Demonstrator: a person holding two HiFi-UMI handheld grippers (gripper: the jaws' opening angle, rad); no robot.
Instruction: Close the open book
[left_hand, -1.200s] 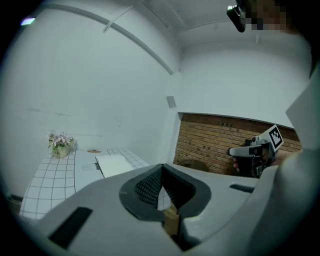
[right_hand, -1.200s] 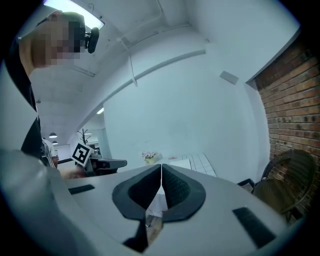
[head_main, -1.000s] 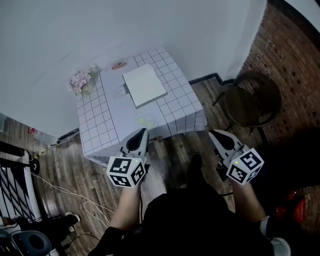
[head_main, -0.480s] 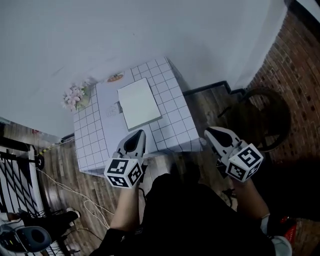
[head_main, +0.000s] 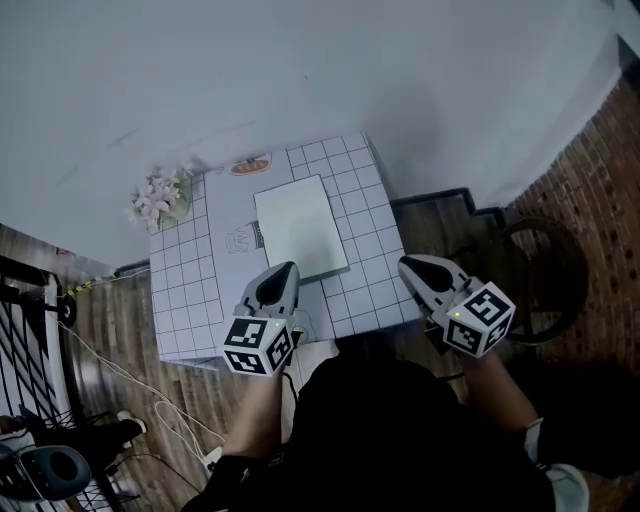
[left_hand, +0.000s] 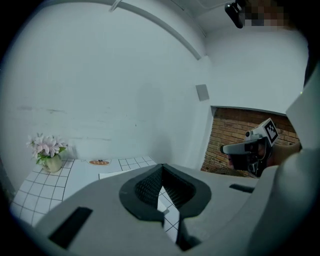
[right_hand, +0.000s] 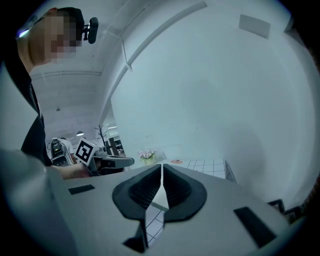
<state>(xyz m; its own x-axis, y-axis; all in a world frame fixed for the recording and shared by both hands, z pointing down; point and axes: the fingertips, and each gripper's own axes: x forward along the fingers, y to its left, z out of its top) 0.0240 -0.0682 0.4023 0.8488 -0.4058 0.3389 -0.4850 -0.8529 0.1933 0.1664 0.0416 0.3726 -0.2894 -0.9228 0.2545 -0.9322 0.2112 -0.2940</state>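
Both grippers hang low in the frame, and both are empty. The left gripper (head_main: 284, 270) has its jaws pressed together with nothing between them, its tip over the near edge of the checked table (head_main: 185, 300). The right gripper (head_main: 408, 266) is shut tight too, just at the table's lower right corner. The book (head_main: 300, 225) lies flat at centre frame, white face up, untouched, with a vase of flowers (head_main: 157, 198) to its upper left.
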